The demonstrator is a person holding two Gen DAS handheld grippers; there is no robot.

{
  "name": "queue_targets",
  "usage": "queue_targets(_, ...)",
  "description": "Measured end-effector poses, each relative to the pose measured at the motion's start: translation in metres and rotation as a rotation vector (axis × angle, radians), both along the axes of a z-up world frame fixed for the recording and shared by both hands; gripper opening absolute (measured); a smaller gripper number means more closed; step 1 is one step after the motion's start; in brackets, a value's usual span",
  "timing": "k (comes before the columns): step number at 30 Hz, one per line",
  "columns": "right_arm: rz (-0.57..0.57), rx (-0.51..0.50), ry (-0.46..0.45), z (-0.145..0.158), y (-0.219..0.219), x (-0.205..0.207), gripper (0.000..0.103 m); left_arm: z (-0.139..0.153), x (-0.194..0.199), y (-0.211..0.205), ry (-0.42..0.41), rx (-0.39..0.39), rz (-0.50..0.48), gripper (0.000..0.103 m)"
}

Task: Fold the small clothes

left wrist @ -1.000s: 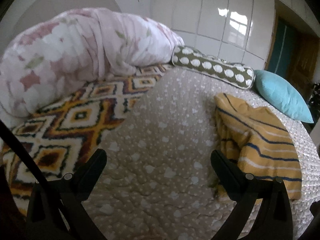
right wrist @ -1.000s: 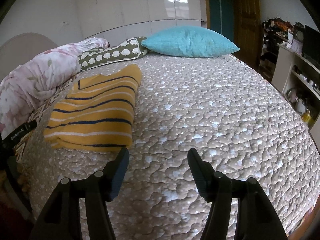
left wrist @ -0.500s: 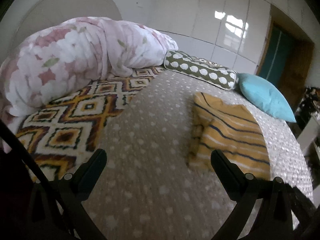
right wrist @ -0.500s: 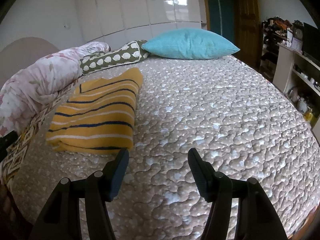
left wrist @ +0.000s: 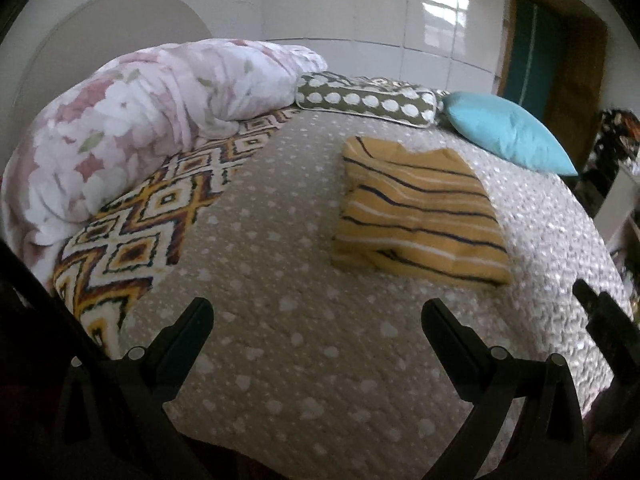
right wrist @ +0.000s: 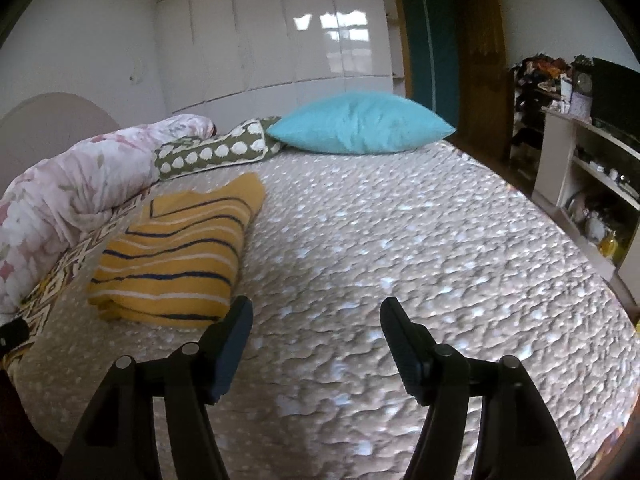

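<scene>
Both tongs, left tongs (left wrist: pixel 316 320) and right tongs (right wrist: pixel 316 316), released and empty; yellow striped shirt (left wrist: pixel 416 216) looks folded on bed (left wrist: pixel 280 280) past them, so just square loose edges, don't drag.

Location: home bedroom. Indicators: bed with quilted bedspread (right wrist: pixel 400 248), teal pillow (right wrist: pixel 360 128), spotted bolster (left wrist: pixel 366 98), rolled floral duvet (left wrist: pixel 132 128), glossy white wardrobe doors (right wrist: pixel 280 40), cluttered shelving unit (right wrist: pixel 592 168) beside wooden door frame (right wrist: pixel 484 60)
</scene>
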State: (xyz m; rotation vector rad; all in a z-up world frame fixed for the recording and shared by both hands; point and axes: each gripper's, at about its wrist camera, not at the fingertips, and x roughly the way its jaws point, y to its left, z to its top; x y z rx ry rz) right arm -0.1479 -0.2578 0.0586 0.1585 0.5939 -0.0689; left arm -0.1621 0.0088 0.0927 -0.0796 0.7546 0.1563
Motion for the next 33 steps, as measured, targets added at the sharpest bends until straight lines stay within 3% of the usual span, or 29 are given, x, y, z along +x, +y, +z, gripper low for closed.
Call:
queue_targets(12, -0.008, -0.007, -0.009, 0.005, -0.003, -0.008, 0.076, -0.013, -0.003, -0.021, 0.063, 0.001, -0.062, 0.103)
queue_targets(20, 0.034, -0.069, 0.027, -0.004, 0.019, -0.001, 0.077, -0.018, -0.002, -0.018, 0.071, -0.013, -0.068, 0.103)
queue_targets(33, 0.038, -0.084, 0.044, -0.011, 0.021, 0.0, 0.078, -0.024, -0.003, -0.017, 0.075, -0.033, -0.067, 0.103)
